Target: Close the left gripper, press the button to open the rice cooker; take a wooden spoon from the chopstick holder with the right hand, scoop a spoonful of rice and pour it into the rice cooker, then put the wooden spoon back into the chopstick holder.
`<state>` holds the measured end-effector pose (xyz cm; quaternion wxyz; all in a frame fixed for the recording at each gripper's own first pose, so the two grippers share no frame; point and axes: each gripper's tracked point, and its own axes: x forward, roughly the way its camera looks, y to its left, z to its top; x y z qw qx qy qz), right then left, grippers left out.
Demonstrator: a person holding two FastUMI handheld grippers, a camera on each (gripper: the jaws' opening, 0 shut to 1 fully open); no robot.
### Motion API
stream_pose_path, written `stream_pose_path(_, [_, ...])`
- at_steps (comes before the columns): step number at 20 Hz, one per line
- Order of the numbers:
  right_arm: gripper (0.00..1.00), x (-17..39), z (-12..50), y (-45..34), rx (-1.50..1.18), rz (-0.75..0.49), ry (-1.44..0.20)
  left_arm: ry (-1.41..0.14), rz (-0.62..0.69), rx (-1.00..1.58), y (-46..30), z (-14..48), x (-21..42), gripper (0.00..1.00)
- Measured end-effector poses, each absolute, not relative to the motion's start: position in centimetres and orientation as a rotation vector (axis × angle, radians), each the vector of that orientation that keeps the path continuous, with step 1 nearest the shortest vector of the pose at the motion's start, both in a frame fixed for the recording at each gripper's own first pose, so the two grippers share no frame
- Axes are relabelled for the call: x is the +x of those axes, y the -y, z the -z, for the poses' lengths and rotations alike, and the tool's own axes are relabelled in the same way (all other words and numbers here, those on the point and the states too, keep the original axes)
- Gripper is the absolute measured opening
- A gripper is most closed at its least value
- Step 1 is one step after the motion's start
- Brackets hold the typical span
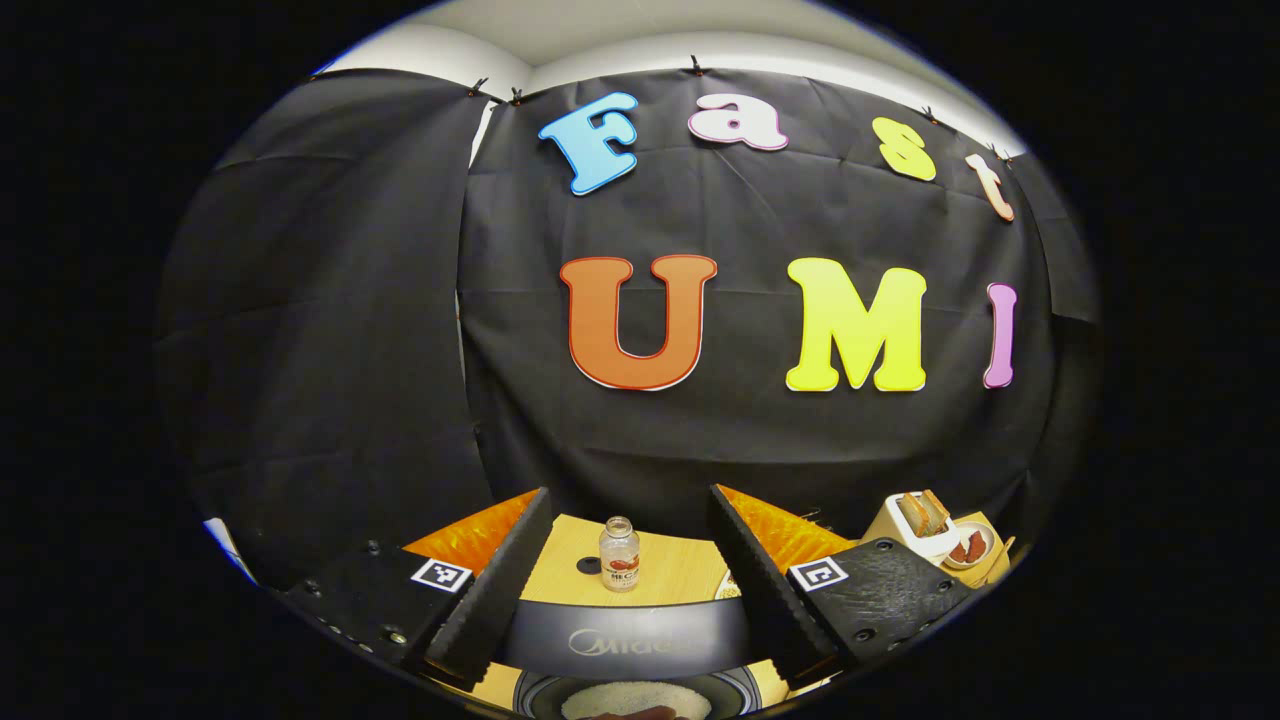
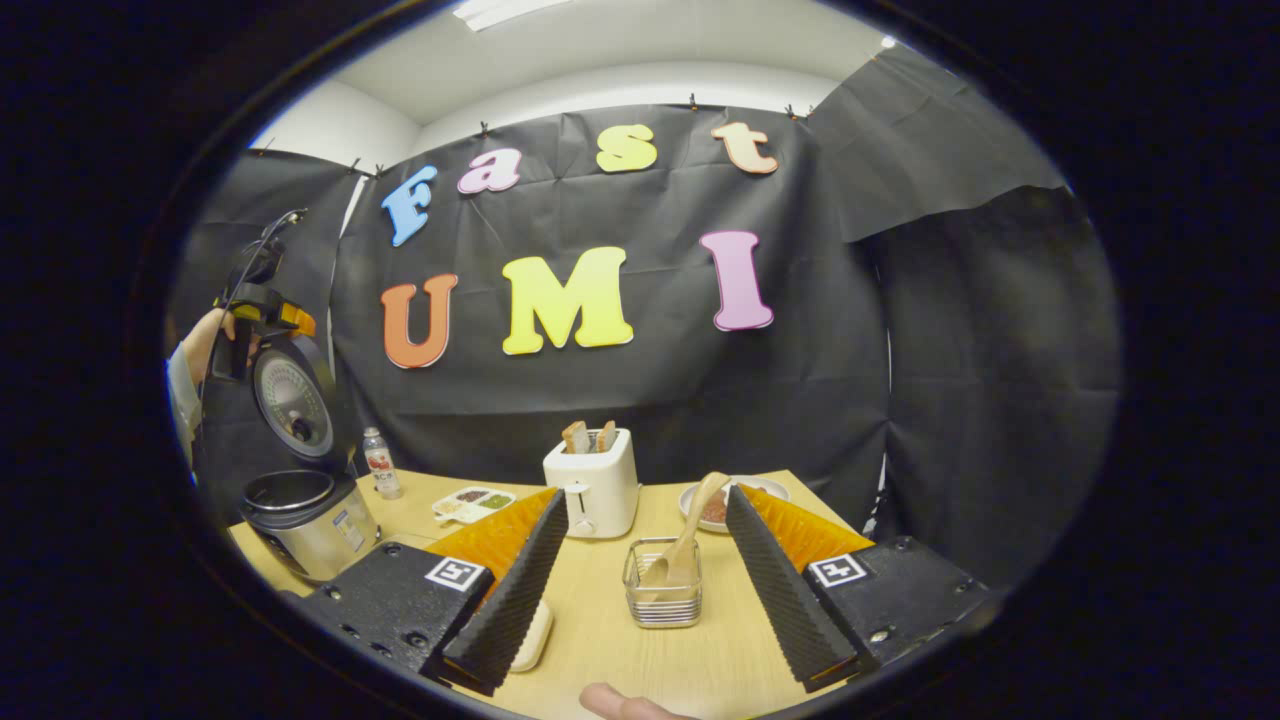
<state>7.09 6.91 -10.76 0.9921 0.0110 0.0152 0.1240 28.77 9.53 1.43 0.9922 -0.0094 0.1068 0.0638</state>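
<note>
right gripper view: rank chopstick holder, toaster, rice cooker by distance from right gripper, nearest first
From the right gripper:
1. chopstick holder, between the fingers, wooden spoon inside.
2. toaster, just behind, slightly left.
3. rice cooker, far left, lid up.

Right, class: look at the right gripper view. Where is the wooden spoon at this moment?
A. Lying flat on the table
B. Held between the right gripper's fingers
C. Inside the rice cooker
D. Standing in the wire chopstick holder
D: the wooden spoon leans in the chopstick holder on the table, ahead of the open right gripper, whose fingers do not touch it.
</note>
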Motion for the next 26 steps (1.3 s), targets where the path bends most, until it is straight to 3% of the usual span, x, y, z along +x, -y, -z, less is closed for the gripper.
stream_pose_path(18, [1.0, -1.9, 11.1, -5.5, -0.031, -0.203, -0.091, -0.345, 0.032, -0.108, -5.8, 7.8, 16.4, 0.96])
stream_pose_path(19, [1.0, -2.3, 11.1, -5.4, -0.037, -0.2, -0.087, -0.357, 0.026, -0.112, -5.8, 8.7, 16.1, 1.0])
stream_pose_path(20, [1.0, -2.7, 11.2, -5.4, -0.038, -0.199, -0.081, -0.363, 0.022, -0.11, -6.0, 9.4, 15.6, 0.95])
stream_pose_path(26, [1.0, -4.0, 12.8, -5.7, -0.042, -0.2, -0.114, -0.361, 0.015, -0.049, -5.9, 12.4, 14.0, 0.95])
